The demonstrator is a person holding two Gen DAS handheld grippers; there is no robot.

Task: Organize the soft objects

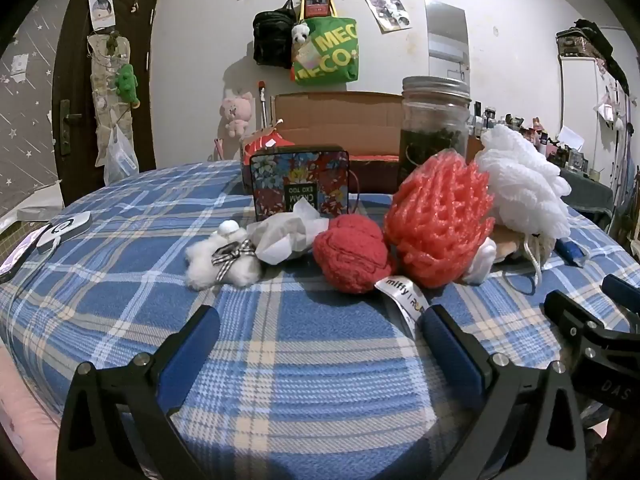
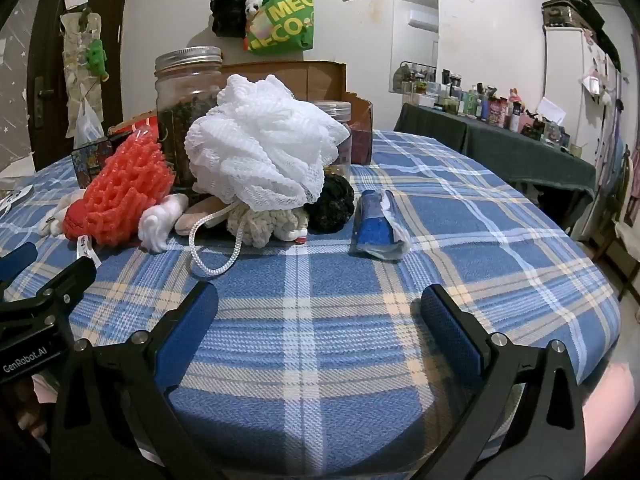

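Note:
Soft things lie in a row across the blue plaid tablecloth (image 1: 312,360). In the left wrist view: a white fluffy toy with a checked bow (image 1: 222,260), crumpled tissue (image 1: 286,232), a red knitted plush (image 1: 352,258), a coral foam net (image 1: 438,216) and a white bath pouf (image 1: 520,184). The right wrist view shows the pouf (image 2: 260,144), the coral net (image 2: 128,188), a cream knitted ball (image 2: 266,222), a black ball (image 2: 330,204) and a blue pack (image 2: 378,226). My left gripper (image 1: 320,330) and right gripper (image 2: 318,310) are both open and empty, short of the row.
Behind the row stand a floral tin (image 1: 300,184), a glass jar with dark contents (image 1: 434,128) and an open cardboard box (image 1: 340,120). A phone and a white device (image 1: 64,230) lie at the left. A dark side table with bottles (image 2: 500,136) stands at the right.

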